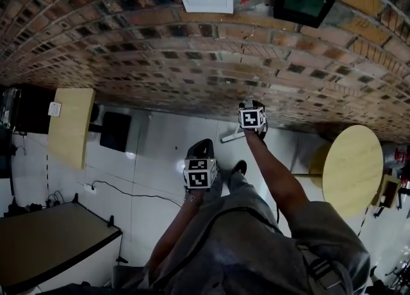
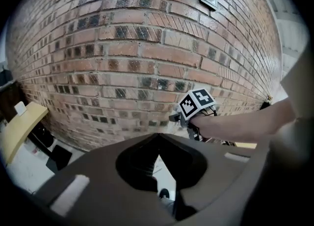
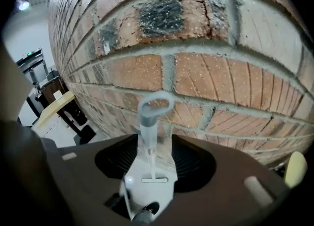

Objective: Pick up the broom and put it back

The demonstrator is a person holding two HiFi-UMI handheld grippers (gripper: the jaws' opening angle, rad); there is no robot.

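Observation:
In the right gripper view the broom's handle top (image 3: pixel 148 136), pale grey with a hanging loop (image 3: pixel 156 108) and a white collar below it, stands upright against the brick wall (image 3: pixel 211 77). My right gripper (image 3: pixel 154 144) is open, with the handle between the jaws and a gap on each side. The head view shows this gripper (image 1: pixel 251 104) close to the wall, and a white part of the broom (image 1: pixel 232 134) on the floor below it. My left gripper (image 1: pixel 203 144) hangs lower and to the left, over the white tiles. Its jaws (image 2: pixel 157 136) meet at the tips with nothing between them.
A round wooden table (image 1: pixel 351 168) stands at the right and a rectangular wooden one (image 1: pixel 70 126) at the left, next to a black box (image 1: pixel 115 131). A dark desk (image 1: pixel 51 242) fills the lower left, with a cable (image 1: pixel 122 191) on the floor. My shoe (image 1: pixel 238 168) shows below.

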